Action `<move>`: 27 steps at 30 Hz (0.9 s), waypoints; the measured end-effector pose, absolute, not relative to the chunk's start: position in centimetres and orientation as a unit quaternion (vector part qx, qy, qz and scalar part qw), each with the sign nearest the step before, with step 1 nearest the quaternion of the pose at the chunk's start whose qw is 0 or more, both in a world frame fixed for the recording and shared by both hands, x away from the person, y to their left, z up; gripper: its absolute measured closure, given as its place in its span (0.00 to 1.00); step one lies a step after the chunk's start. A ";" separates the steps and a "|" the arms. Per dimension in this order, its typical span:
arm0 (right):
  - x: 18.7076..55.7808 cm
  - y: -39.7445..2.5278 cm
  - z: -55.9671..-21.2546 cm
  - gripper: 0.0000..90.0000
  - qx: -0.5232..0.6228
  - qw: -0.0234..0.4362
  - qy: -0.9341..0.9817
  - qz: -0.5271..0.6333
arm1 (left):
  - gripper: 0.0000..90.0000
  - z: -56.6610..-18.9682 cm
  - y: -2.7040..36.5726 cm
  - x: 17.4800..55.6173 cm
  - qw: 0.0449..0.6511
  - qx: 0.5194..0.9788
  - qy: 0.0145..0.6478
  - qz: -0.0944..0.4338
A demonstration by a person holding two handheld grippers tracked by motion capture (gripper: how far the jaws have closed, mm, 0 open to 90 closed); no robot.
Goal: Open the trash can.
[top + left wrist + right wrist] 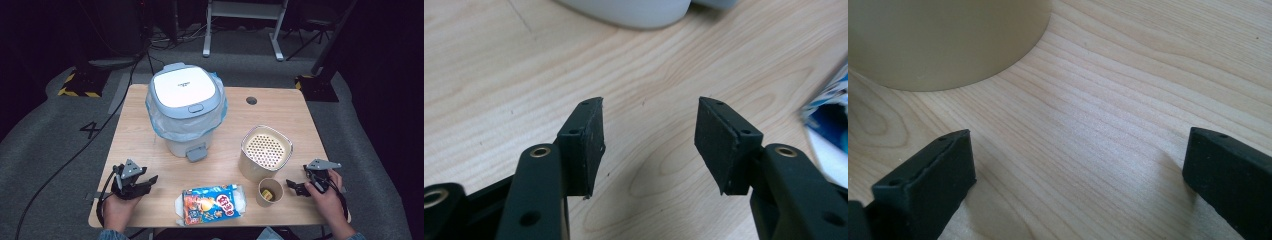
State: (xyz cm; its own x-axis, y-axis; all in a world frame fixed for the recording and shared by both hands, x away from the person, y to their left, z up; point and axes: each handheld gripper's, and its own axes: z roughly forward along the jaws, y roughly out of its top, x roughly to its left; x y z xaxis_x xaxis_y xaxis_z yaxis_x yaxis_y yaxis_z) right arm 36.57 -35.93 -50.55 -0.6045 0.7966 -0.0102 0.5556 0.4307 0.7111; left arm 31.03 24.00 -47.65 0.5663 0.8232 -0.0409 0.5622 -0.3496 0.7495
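Wooden table (290, 107), seen from the high view. Pedal bin (186, 107) at upper centre of the frame: pale grey-blue body, white lid down, clear liner bulging over its rim, foot pedal facing the near edge. Right of centre, a cream canister (265, 153) with a perforated top. Just below it, almost touching, a paper cup (270, 192) with something yellow inside; contents too small to identify. Bottom centre, a blue snack packet (211, 204) lies flat, near the table's front edge.

Left gripper (145, 183) at lower left of the frame, held in a hand (119, 210), low over the bare wood. In the left gripper view its jaws stand apart with nothing between them; bin base at the top edge, packet corner at the right edge.

Right gripper (295, 187) at lower right, in the other hand (327, 200), just beside the cup. In the right gripper view its 2 jaws are spread wide, empty, with the canister wall at upper left.
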 end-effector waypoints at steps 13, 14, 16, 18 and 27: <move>36.6 -36.0 -50.6 0.00 0.407 0.175 0.828 0.344 | 0.67 -43.8 24.3 30.9 0.424 0.795 0.407 0.147; 36.6 -35.9 -50.6 0.00 0.407 0.175 0.828 0.344 | 0.69 -43.5 24.3 31.0 0.427 0.797 0.402 0.144; 36.6 -36.0 -50.6 0.00 0.407 0.175 0.828 0.344 | 0.76 -42.3 24.2 31.2 0.436 0.802 0.382 0.144; 36.6 -36.0 -50.6 0.00 0.407 0.175 0.828 0.344 | 0.79 -41.9 24.2 31.3 0.438 0.805 0.373 0.146; 36.6 -36.0 -50.6 0.00 0.407 0.175 0.828 0.344 | 0.95 -38.7 23.3 32.6 0.482 0.803 0.324 0.131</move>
State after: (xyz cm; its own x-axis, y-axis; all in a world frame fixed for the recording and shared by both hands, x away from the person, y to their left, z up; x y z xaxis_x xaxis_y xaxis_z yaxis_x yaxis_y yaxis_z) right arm 36.61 -35.95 -50.56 -0.6076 0.7942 -0.0106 0.5533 0.4328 0.7117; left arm 32.64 23.28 -38.73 0.7556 0.6471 -0.1018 0.3942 -0.3251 0.8596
